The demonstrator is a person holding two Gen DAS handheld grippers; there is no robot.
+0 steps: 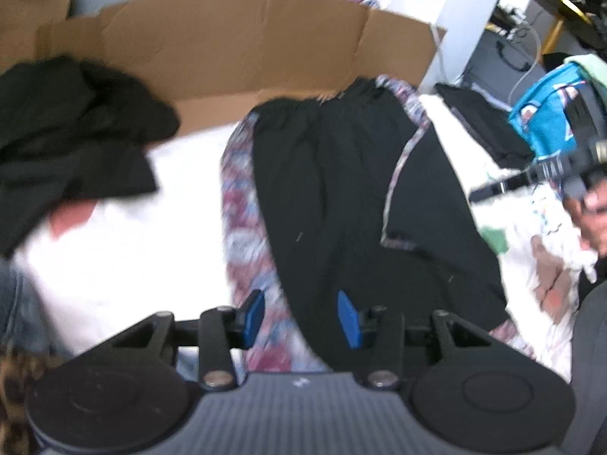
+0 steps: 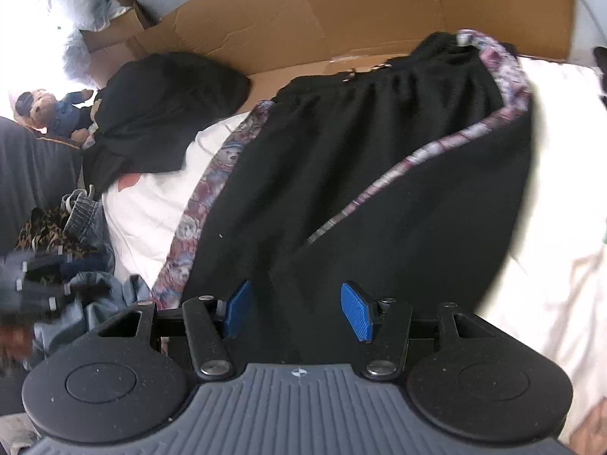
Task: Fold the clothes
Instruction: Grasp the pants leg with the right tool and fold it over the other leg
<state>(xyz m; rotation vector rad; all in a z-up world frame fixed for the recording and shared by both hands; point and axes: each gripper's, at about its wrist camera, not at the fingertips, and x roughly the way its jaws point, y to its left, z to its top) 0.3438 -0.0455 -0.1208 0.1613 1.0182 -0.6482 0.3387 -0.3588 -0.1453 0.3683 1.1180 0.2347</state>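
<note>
Black trousers (image 1: 341,189) with a patterned floral side stripe (image 1: 246,204) lie lengthwise on a white bed sheet (image 1: 132,250), waistband at the far end. My left gripper (image 1: 301,314) hovers over the near end of the left leg, jaws open, nothing pinched between the blue pads. The right wrist view shows the same trousers (image 2: 341,174). There my right gripper (image 2: 296,309) is open above the near black cloth. The right gripper also shows, blurred, at the right edge of the left wrist view, held by a hand (image 1: 595,212).
A heap of black clothes (image 1: 68,132) lies at the far left of the bed. A cardboard sheet (image 1: 235,45) stands behind. A blue bag (image 1: 546,121) and a folded dark item (image 1: 481,121) sit to the right. Jeans (image 2: 95,288), leopard-print cloth (image 2: 49,235) and a stuffed toy (image 2: 41,110) crowd the left.
</note>
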